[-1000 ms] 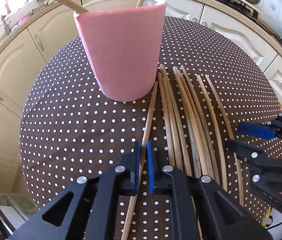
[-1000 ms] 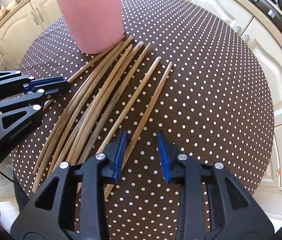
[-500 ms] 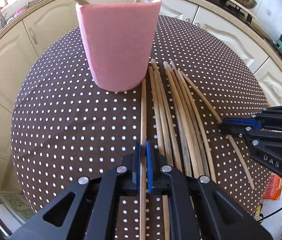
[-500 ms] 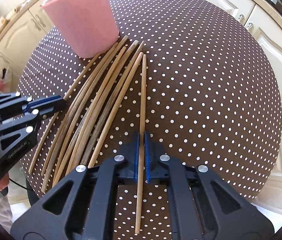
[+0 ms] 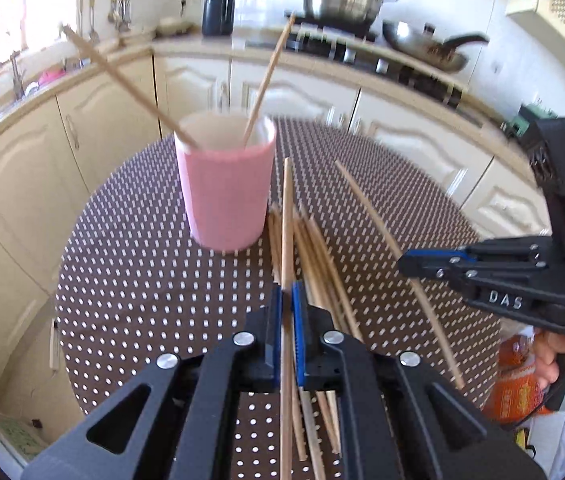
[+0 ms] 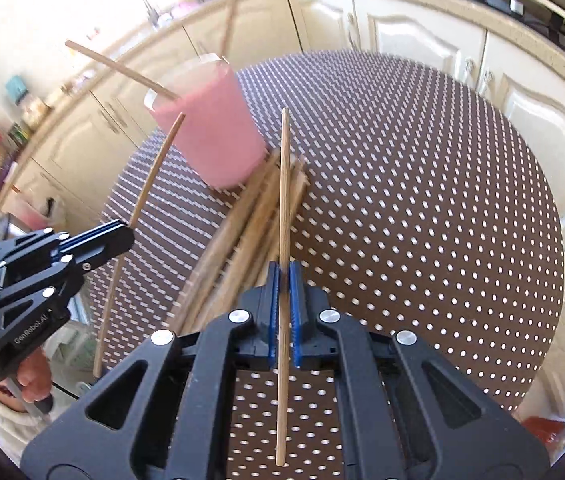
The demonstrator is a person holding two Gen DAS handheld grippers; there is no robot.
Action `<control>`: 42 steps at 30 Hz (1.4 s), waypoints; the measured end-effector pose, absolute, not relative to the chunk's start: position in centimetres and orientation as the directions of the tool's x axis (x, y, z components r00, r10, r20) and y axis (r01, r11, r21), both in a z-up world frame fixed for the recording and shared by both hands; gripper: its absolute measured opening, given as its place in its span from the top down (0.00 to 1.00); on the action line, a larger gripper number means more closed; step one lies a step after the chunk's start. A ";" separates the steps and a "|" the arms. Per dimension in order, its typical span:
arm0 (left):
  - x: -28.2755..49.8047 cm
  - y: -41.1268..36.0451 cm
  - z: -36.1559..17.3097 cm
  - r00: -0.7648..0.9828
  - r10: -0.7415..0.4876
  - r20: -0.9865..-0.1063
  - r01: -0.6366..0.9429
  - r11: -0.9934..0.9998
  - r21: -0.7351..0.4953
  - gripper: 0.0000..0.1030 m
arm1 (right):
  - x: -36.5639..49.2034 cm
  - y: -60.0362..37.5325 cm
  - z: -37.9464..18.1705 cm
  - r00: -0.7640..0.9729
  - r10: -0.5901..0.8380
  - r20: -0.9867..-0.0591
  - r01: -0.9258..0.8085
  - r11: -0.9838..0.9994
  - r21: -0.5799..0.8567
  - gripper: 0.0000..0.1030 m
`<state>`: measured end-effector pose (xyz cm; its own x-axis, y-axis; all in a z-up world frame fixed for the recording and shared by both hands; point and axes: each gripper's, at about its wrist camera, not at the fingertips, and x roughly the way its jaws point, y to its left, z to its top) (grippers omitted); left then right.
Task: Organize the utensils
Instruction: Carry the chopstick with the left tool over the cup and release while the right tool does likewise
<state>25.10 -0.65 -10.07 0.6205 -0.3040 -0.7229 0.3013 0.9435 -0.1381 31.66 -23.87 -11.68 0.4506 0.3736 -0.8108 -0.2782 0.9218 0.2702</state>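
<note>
Your left claw is clenched on one wooden stick, held clear above the worktop. Your right claw is clenched on another stick, also lifted. Below them the stick pile lies on the dotted cloth, touching the pink cup, which has two sticks leaning inside.

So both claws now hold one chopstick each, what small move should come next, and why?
Probably carry the left claw toward the pink cup and tip its chopstick over the open rim. Each claw is shut on a chopstick lifted off the pile, the cup already holds two, and the left chopstick's tip lies nearer the cup than that of the right claw.
</note>
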 end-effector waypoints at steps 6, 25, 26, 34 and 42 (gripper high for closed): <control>23.0 0.4 -6.9 0.724 -0.343 -0.598 0.297 0.938 -0.179 0.95 | 29.7 -24.5 -8.0 0.543 0.462 -0.701 -0.323 0.886 0.333 0.95; 25.8 1.9 1.2 0.937 -0.305 -0.168 0.260 0.934 -0.244 0.95 | 31.9 -17.6 -0.8 0.798 0.526 -0.294 -0.433 0.840 0.327 0.95; 26.3 1.9 1.4 0.945 -0.292 -0.148 0.251 0.937 -0.244 0.95 | 32.4 -17.4 -0.5 0.809 0.521 -0.272 -0.432 0.841 0.327 0.95; 30.7 1.3 1.4 0.973 -0.231 -0.017 0.218 0.936 -0.276 0.95 | 35.6 -17.2 0.0 0.866 0.481 -0.133 -0.426 0.851 0.307 0.94; 34.9 0.6 -0.5 0.981 -0.191 -0.023 0.177 0.943 -0.281 0.94 | 38.7 -17.2 -1.6 0.892 0.445 -0.080 -0.403 0.863 0.305 0.94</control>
<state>34.86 0.58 -0.55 0.9812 -0.1914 -0.0232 0.1773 0.9430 -0.2815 38.72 -17.19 -1.63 0.8918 0.4452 -0.0804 -0.4032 0.8628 0.3049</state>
